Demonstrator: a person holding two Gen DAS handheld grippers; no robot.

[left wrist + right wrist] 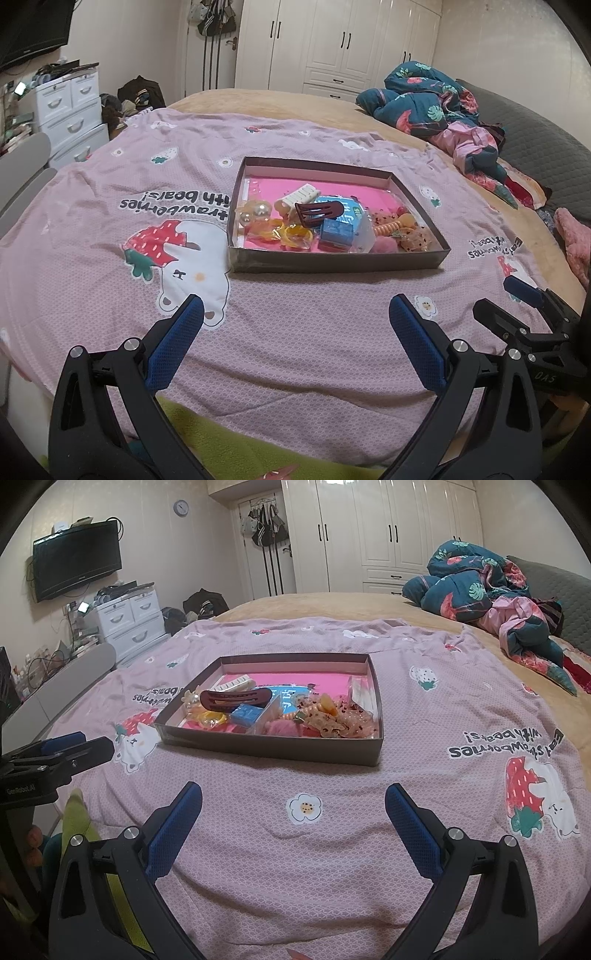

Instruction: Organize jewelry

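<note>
A shallow brown box [332, 263] with a pink lining lies on the bed, also in the right wrist view [273, 750]. It holds a dark brown hair claw [318, 214] [236, 698], a white clip [301, 194], a blue packet [337, 232] [246, 714], yellow rings [293, 233], a pink pom-pom [282, 728] and sparkly scrunchies [338, 720]. My left gripper [295, 314] is open and empty, short of the box. My right gripper [293, 801] is open and empty, also short of it. Each gripper shows at the edge of the other's view.
A pink strawberry-bear sheet [369, 830] covers the bed. A crumpled dark floral quilt [480, 587] lies at the far right. White drawers [129, 622], a wall TV [75, 559] and wardrobes [388, 528] stand beyond the bed.
</note>
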